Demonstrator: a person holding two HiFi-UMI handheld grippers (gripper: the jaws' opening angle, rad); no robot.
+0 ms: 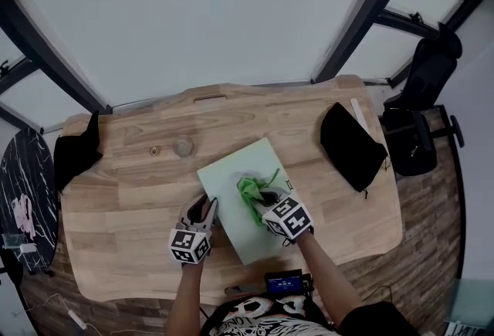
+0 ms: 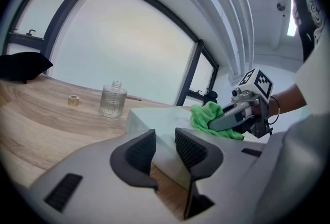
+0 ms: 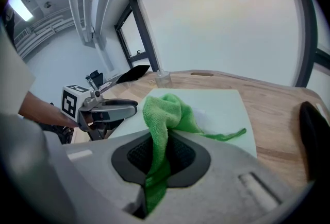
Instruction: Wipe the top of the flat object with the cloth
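Observation:
A pale green flat board (image 1: pixel 231 180) lies mid-table, angled. On its near part rests a bright green cloth (image 1: pixel 250 192), and my right gripper (image 1: pixel 267 198) is shut on it, holding the bunched cloth down on the board's top. The right gripper view shows the cloth (image 3: pixel 164 115) running down between the jaws, a tail trailing right over the board (image 3: pixel 221 109). My left gripper (image 1: pixel 207 208) sits at the board's left edge; its jaws stand a narrow gap apart with nothing between them, the board's side face (image 2: pixel 154 127) just ahead.
A small glass bottle (image 1: pixel 183 146) and a gold cap (image 1: pixel 155 150) stand behind the board to the left. Black fabric lies at the table's left end (image 1: pixel 77 151) and right side (image 1: pixel 351 145). A black chair (image 1: pixel 421 118) stands off right. A small device (image 1: pixel 284 281) sits at the near edge.

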